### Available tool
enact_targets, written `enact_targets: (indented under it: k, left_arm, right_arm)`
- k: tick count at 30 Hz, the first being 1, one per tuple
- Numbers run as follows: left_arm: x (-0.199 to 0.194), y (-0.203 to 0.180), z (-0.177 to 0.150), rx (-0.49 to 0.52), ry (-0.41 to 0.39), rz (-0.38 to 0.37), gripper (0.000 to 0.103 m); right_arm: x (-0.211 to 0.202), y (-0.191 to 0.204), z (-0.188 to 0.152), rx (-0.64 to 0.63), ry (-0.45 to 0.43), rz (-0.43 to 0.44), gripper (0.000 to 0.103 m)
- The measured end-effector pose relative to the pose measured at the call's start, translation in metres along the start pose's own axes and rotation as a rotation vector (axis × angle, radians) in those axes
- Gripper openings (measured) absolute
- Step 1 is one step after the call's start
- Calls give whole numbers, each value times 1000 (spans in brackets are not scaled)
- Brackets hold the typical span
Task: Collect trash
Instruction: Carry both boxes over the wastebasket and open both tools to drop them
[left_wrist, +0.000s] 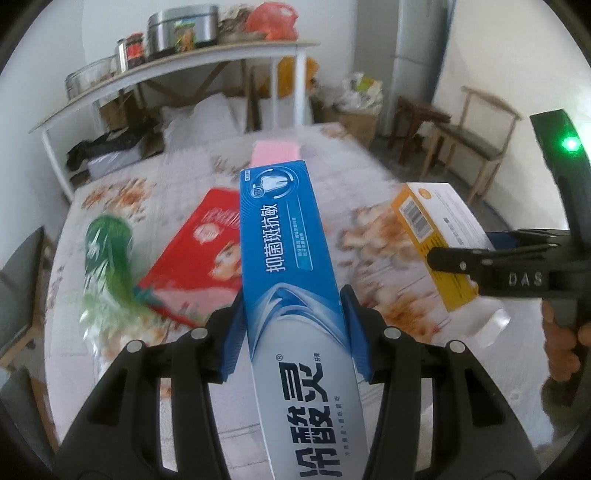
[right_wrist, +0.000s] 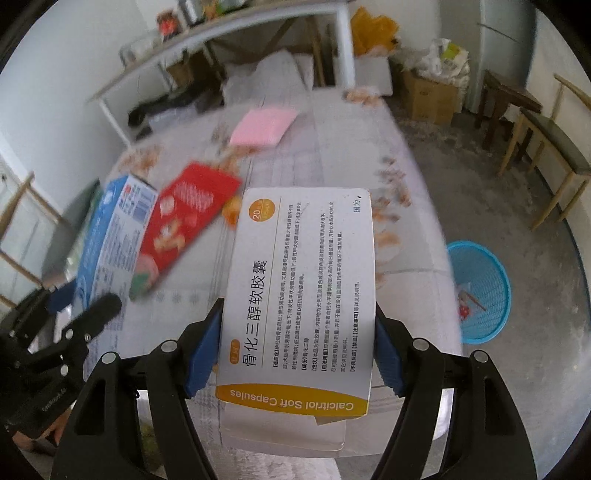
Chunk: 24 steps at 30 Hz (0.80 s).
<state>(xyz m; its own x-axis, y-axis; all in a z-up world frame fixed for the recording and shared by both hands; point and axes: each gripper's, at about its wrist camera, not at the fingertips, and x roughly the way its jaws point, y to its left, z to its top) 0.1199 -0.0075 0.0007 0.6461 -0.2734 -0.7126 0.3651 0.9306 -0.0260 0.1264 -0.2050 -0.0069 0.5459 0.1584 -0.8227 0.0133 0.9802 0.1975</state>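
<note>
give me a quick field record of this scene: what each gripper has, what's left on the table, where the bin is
left gripper: shut on toothpaste box
right gripper: shut on capsule box
on table: red packet, pink pad, green wrapper
bin: blue basket on the floor to the right of the table, some trash inside

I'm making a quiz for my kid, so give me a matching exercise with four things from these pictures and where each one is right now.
Things:
1. blue toothpaste box
2. calcitriol capsule box
3. pink pad
4. blue wastebasket

Places:
A. on the floor beside the table
B. lying at the table's far end
C. clamped in the right gripper
D. clamped in the left gripper

Pairs: 1-D, 2-C, 3-B, 4-A
</note>
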Motion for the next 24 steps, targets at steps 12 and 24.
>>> enact_targets:
  k: [12,24]
  left_arm:
    - [19,-70,96,82,4,-404,47]
    - [161,-231,143,157,355,-587,47]
  right_arm:
    - [-88,-161,-14,398,-219,-267,70]
    - [10,-317,-88,949,-76,111,70]
